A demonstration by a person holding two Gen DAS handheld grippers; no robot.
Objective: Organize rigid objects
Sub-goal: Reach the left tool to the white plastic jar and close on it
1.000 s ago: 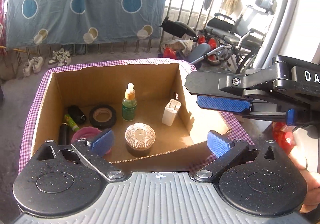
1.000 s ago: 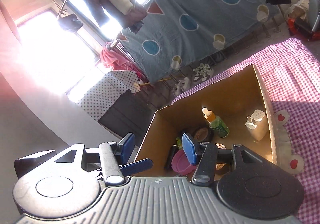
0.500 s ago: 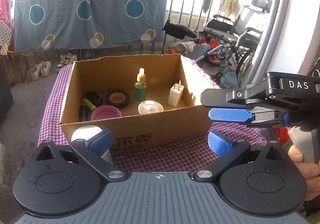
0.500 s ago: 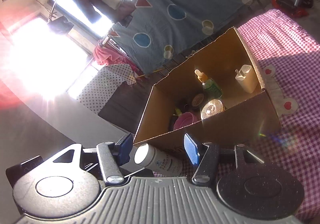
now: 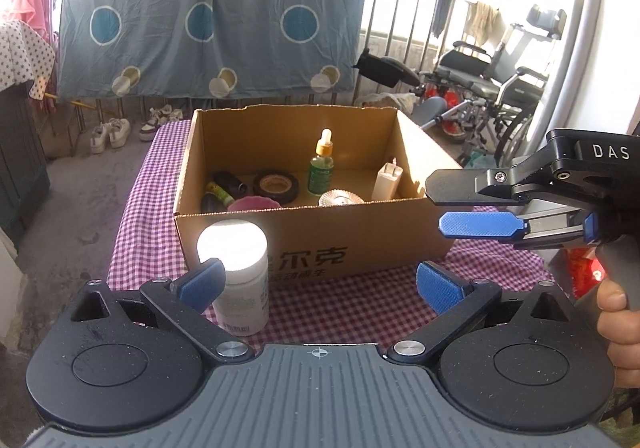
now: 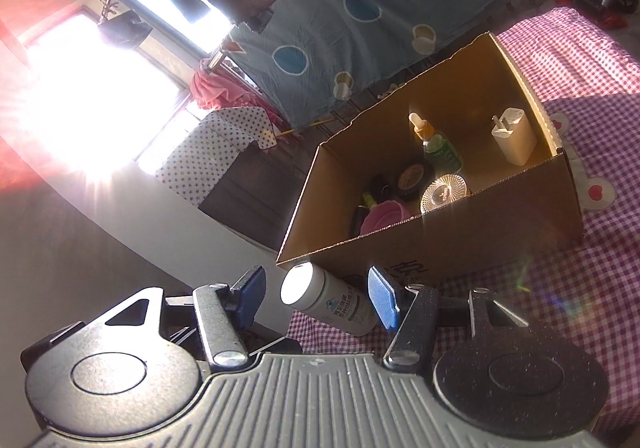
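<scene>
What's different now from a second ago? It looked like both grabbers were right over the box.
Both grippers pulled back from above the cardboard box, so its front wall and a white bottle standing on the checked cloth have come into view. The left gripper and the right gripper are open and empty; the bottle now sits between the right one's fingers, untouched. The items inside the box have not moved.

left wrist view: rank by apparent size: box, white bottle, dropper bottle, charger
1. Box, largest by far.
2. White bottle, though it stands nearest the camera, which inflates it.
3. Dropper bottle and charger: both small inside the box and look alike in size, so no ranking between them.
</scene>
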